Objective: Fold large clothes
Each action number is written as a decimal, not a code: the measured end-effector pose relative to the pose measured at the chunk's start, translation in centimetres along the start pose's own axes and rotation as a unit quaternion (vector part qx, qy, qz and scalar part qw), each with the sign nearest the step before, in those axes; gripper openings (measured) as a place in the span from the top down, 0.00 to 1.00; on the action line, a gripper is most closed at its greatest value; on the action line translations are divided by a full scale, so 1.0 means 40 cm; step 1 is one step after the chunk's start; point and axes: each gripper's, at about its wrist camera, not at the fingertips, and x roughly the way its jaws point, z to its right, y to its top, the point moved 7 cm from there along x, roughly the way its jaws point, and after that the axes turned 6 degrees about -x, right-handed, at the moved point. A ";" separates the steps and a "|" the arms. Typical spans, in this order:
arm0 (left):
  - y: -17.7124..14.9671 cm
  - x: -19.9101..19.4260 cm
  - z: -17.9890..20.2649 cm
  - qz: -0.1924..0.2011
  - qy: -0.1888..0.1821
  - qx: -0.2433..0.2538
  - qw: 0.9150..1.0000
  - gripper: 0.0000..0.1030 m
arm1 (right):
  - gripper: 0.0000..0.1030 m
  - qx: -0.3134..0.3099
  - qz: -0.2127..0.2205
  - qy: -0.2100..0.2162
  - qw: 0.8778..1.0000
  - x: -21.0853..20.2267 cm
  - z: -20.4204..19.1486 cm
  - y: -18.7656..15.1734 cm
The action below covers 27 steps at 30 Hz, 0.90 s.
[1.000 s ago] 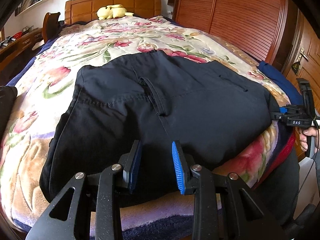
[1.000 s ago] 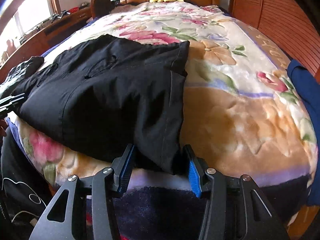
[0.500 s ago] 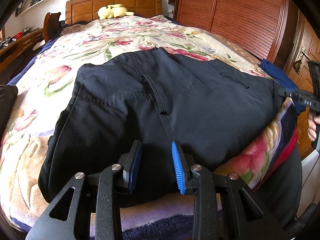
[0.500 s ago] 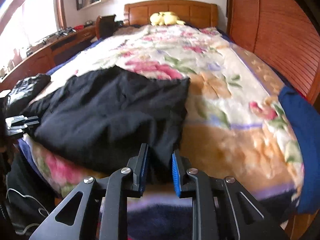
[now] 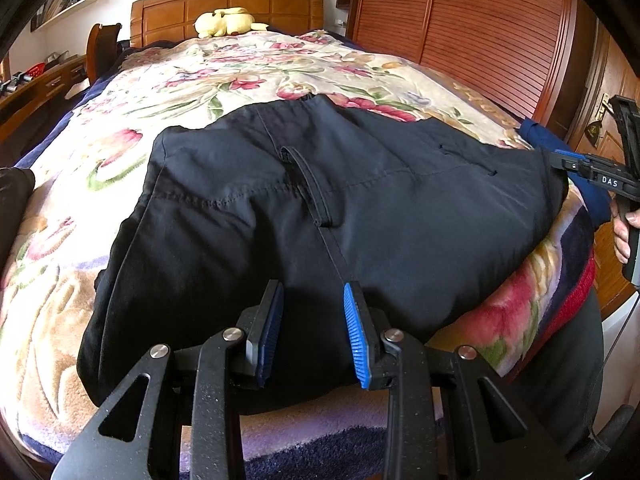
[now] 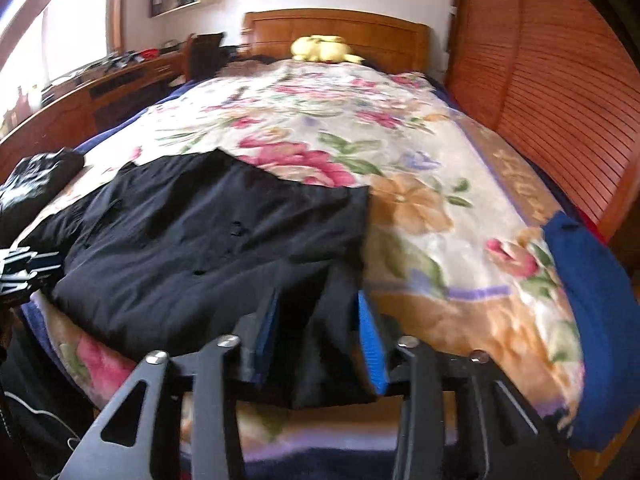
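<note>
Black trousers [image 5: 328, 216] lie spread across the foot of the floral blanket [image 5: 224, 76], both grippers gaping over the near edge, left gripper [image 5: 314, 334] mid-hem, right gripper [image 6: 320, 344] straddling the corner, probably lining up a fold.

My trousers [image 5: 320, 208] lie on the blanket [image 5: 248, 76] at the bed's foot edge; behind them, a plush toy [image 5: 226, 22] sits against the headboard [image 5: 224, 4].
</note>
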 end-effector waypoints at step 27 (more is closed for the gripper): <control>-0.004 0.002 -0.004 0.001 -0.005 0.001 1.000 0.69 | 0.64 -0.013 -0.083 0.060 0.995 0.114 -0.036 -0.079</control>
